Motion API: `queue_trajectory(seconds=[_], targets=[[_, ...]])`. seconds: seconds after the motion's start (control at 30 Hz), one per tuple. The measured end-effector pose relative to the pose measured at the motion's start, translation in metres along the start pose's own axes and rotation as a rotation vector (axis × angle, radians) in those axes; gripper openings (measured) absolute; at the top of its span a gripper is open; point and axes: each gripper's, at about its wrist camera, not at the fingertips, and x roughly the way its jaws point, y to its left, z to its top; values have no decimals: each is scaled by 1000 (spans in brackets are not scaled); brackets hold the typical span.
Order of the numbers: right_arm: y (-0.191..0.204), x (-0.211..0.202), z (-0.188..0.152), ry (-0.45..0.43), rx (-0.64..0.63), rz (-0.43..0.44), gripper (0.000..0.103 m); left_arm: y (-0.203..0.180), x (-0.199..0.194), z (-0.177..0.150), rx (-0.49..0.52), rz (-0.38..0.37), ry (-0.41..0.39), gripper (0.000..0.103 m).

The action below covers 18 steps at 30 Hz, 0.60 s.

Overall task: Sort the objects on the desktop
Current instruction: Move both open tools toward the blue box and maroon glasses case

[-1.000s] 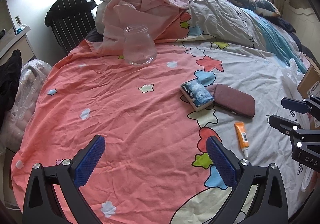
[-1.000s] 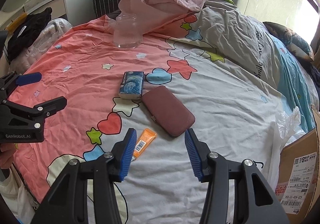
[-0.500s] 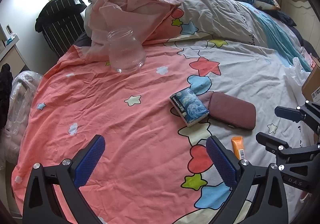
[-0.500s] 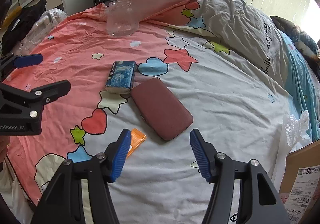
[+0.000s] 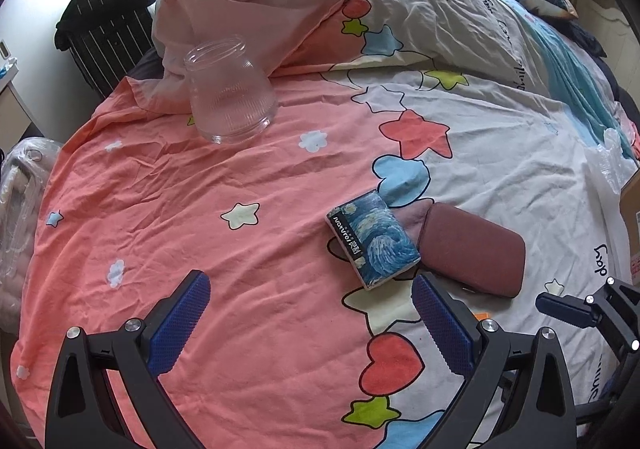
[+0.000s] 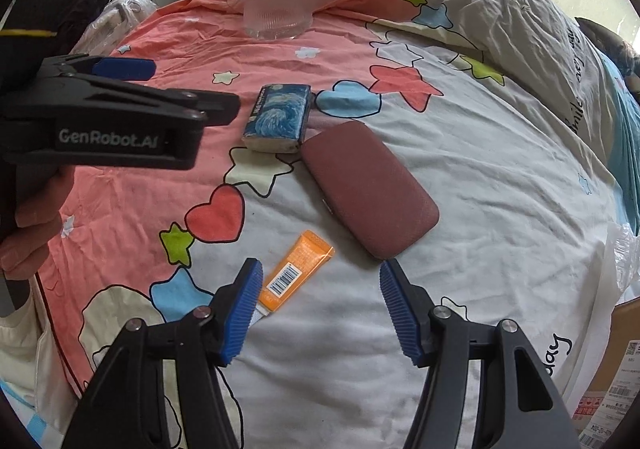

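Desktop objects lie on the bed (image 5: 240, 233): a tissue pack (image 6: 278, 117) touching a maroon case (image 6: 368, 189), an orange tube (image 6: 298, 269) just below, and a glass jar (image 6: 276, 5) upright, well apart near the heaped quilt. We hold both grippers with jaws spread and empty: the right gripper (image 6: 320, 309) hovers over the tube's end, the left gripper (image 5: 308, 321) near the pack. If the tube is our target, we should centre it between the pads and press lightly, since the soft bedding gives.
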Motion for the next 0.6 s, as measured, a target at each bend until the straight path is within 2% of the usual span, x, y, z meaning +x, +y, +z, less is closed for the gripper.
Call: queue_trajectory(seconds=[0.1,0.23,0.6], targets=[[1,7,1,15,-4,6,57,-5,9,2,15,13,20,103],[-1,17,2,40,-8,6,57,-8,12,4,37,-6,25,103],[-31,7,17,9,-41,-88,57,-15,18,-1,95,-21,41,103]])
